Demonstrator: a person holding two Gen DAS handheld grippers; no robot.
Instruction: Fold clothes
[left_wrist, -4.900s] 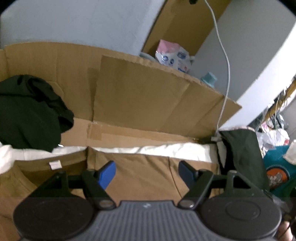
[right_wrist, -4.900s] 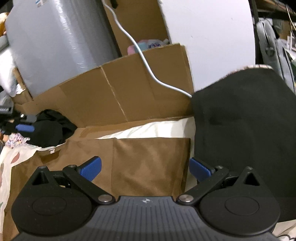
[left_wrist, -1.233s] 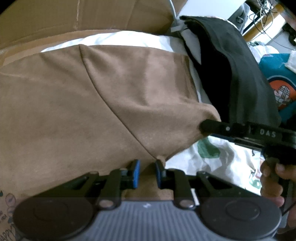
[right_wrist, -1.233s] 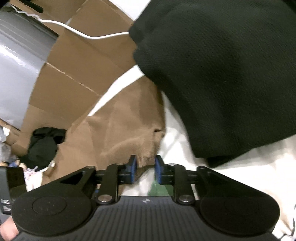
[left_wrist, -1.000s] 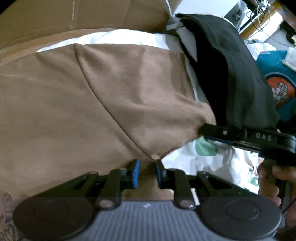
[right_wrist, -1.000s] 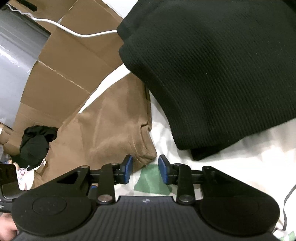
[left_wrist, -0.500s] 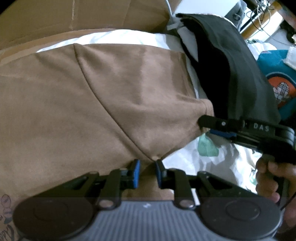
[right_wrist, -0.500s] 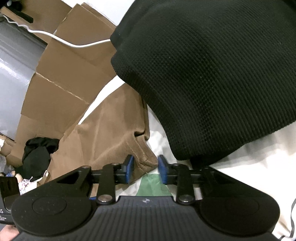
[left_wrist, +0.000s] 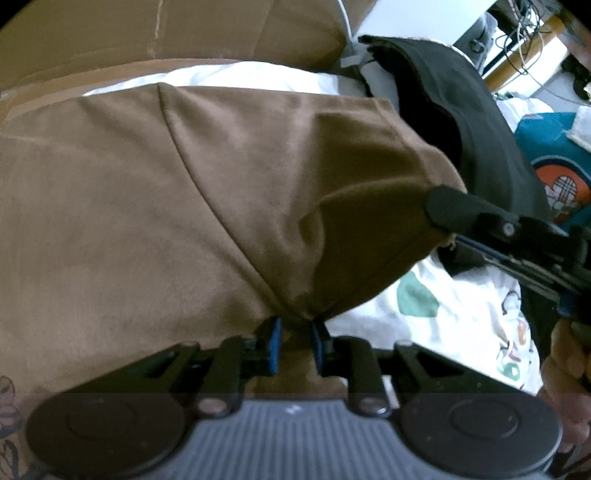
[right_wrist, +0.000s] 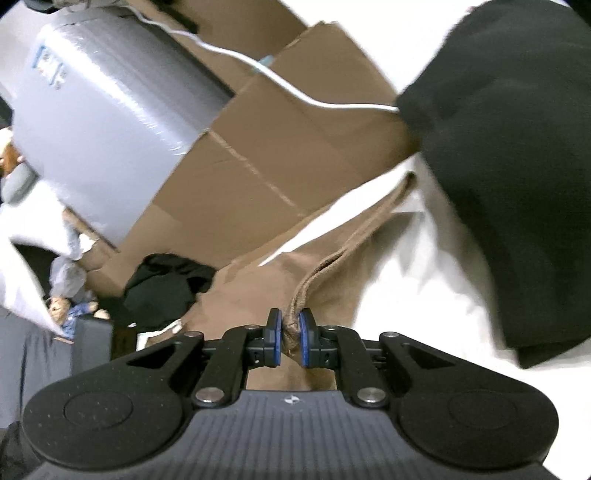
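Since half a second ago: the brown garment (left_wrist: 207, 206) has changed most at its right side, where the sleeve corner that lay flat is now lifted and bunched into a deep fold.
Garment position: it lies spread on the white printed sheet (left_wrist: 461, 310) of the bed, with its near right part raised off the sheet between the two grippers.
Left hand-held gripper (left_wrist: 294, 334): nearly closed, blue pads pinching the cloth near the seam; its grip looks unchanged.
Right hand-held gripper (right_wrist: 290, 339): a moment earlier its jaws were apart around the corner; now they are pressed together on the rolled hem edge.
Meaning for the task: both pinches seem secure, so the sleeve fold over the body can probably begin.
Neighbours: the black garment (right_wrist: 509, 155) sits just beside the right edge of the brown garment, and the cardboard (right_wrist: 280, 147) stands behind.
Risk: the lifted cloth may drag against the black garment.
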